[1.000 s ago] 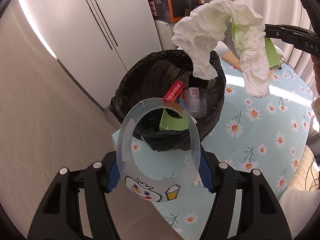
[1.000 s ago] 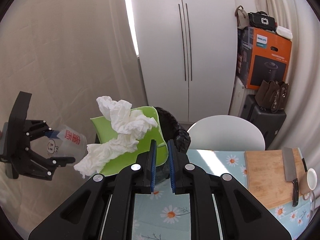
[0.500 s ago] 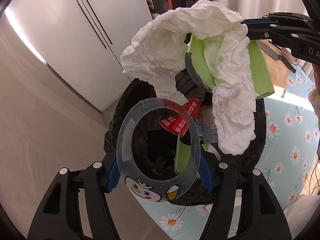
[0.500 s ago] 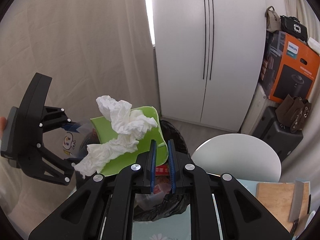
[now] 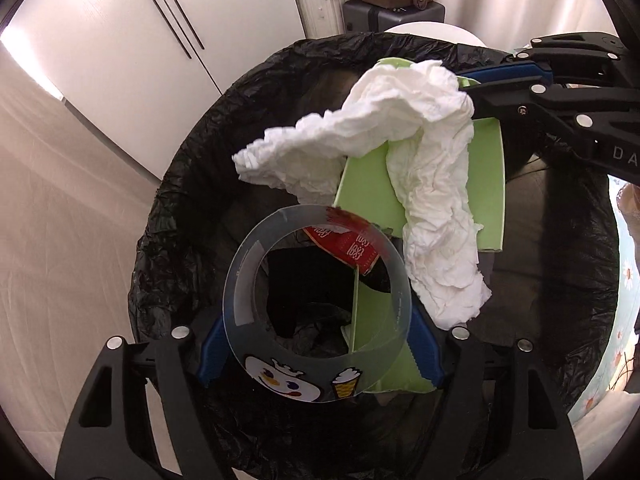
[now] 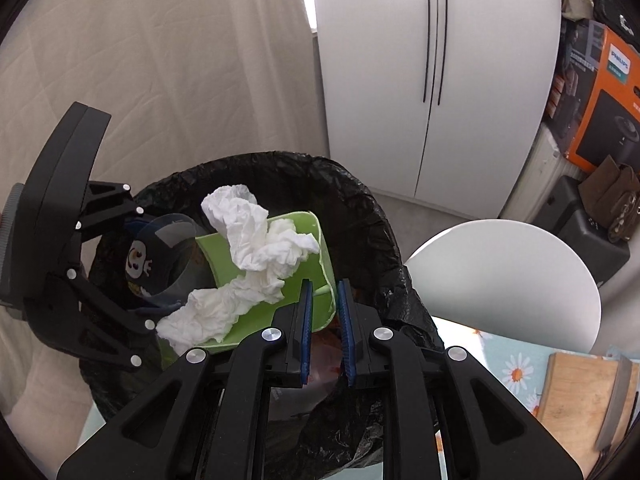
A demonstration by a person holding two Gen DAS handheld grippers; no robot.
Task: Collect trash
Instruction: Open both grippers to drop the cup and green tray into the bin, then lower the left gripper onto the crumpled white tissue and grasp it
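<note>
A black-bagged trash bin [image 5: 160, 240] fills the left wrist view below both grippers. My left gripper [image 5: 318, 316] points down into the bin with a clear plastic cup [image 5: 292, 380], printed with a cartoon face, between its blue pads. The jaws are opening and the pads still touch the cup's sides. From the right comes my right gripper [image 5: 468, 84], pinching the edge of a green cup piece [image 5: 486, 184] with a crumpled white tissue [image 5: 360, 132] draped over it. Its jaws [image 6: 324, 284] are opening slightly, with the green edge [image 6: 304, 224] still between them above the bin [image 6: 372, 216].
A red wrapper [image 5: 352, 244] and other trash lie inside the bin. A white round chair back [image 6: 500, 280], a daisy-print tablecloth [image 6: 500, 364] and a wooden cutting board [image 6: 576, 392] with a knife are at the right. Beyond the bin stand a white cabinet [image 6: 400, 80] and curtains.
Both grippers have come down over the bin, whose mouth now fills the views. The green piece with the tissue hangs inside the rim. The left jaws have widened and the cup looks rounder.
</note>
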